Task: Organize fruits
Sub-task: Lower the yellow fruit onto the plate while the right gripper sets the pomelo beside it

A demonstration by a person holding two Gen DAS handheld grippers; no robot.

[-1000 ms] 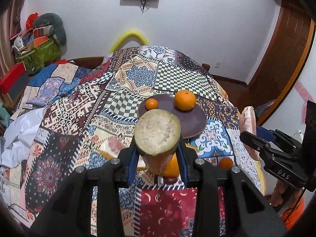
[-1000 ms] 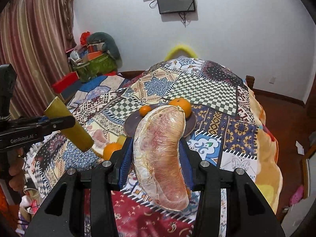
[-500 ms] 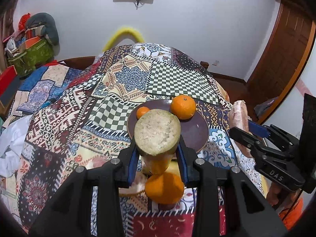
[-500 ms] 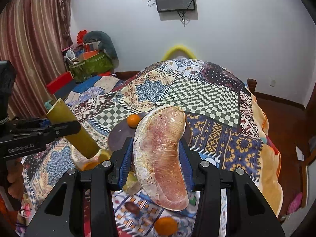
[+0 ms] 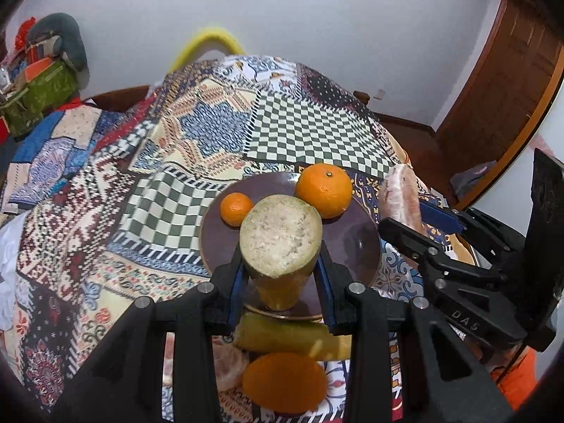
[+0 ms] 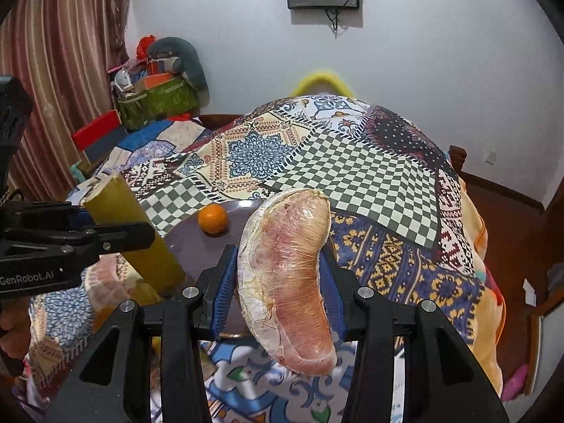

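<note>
My left gripper is shut on a yellow-green sugarcane piece, held above the near edge of a dark purple plate. A large orange and a small orange sit on the plate. My right gripper is shut on a plastic-wrapped pink pomelo wedge, held over the plate's right side. The cane also shows in the right wrist view, and the wedge in the left wrist view.
Near the front edge lie another cane piece, an orange and a pink wedge. A patchwork cloth covers the table. Cluttered boxes stand at the far left; a wooden door is at the right.
Both grippers have moved forward toward the plate with their fruit. The loose orange and cane piece now lie below and behind the left gripper's fingers.
</note>
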